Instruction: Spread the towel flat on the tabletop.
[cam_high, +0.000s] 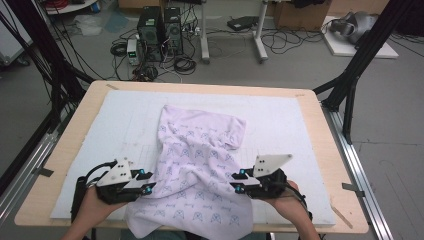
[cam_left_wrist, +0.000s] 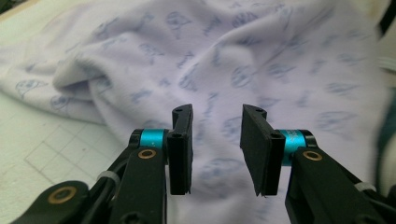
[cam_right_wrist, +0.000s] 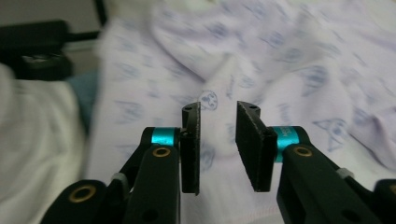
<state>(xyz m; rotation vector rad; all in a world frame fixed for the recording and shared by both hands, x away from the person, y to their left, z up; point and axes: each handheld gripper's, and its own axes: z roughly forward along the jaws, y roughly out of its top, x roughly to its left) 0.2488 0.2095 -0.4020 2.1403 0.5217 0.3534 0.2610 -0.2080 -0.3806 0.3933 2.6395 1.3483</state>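
High view: a pale lilac printed garment (cam_high: 200, 170) is lying crumpled on the white mat (cam_high: 280, 125) covering the bench (cam_high: 320, 120), its near hem hanging over the front edge. The left hand-held gripper (cam_high: 148, 182) is hovering at the garment's left edge and the right hand-held gripper (cam_high: 237, 182) at its right edge; in the gripper views each pair of jaws is standing partly open with nothing between the pads, cloth lying beyond them. Judged risk: the overhanging hem is likely to drag the garment off the bench if either grip catches only a loose fold. The repeated blue print is not readable as writing; no brand is legible.
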